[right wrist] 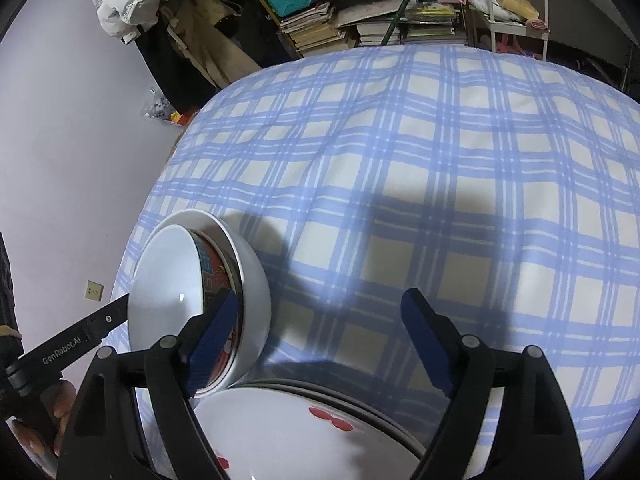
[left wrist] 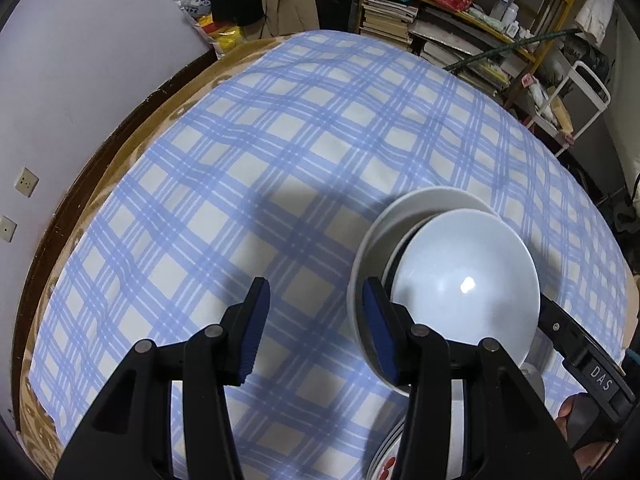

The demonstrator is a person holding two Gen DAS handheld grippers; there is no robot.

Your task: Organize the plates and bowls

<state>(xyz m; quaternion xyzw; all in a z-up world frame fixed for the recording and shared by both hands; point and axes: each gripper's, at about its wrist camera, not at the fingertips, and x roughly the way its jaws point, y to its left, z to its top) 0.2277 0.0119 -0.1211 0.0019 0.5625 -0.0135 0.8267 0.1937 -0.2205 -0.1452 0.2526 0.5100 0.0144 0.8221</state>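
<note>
Stacked bowls [right wrist: 200,300] sat just left of the right gripper [right wrist: 320,336], jaws wide, empty. Plate [right wrist: 304,436] lay near, under it. Left gripper [left wrist: 316,328] gaped, empty.

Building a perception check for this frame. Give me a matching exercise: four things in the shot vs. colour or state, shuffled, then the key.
Column one:
1. tablecloth
2. outer bowl
3. plate
4. right tongs

Column two:
A. plain white, with other bowls nested in it
B. open, nothing between the pads
C. blue and white check
D. white with red spots, lowest in the right wrist view

Pairs: 1-C, 2-A, 3-D, 4-B
</note>
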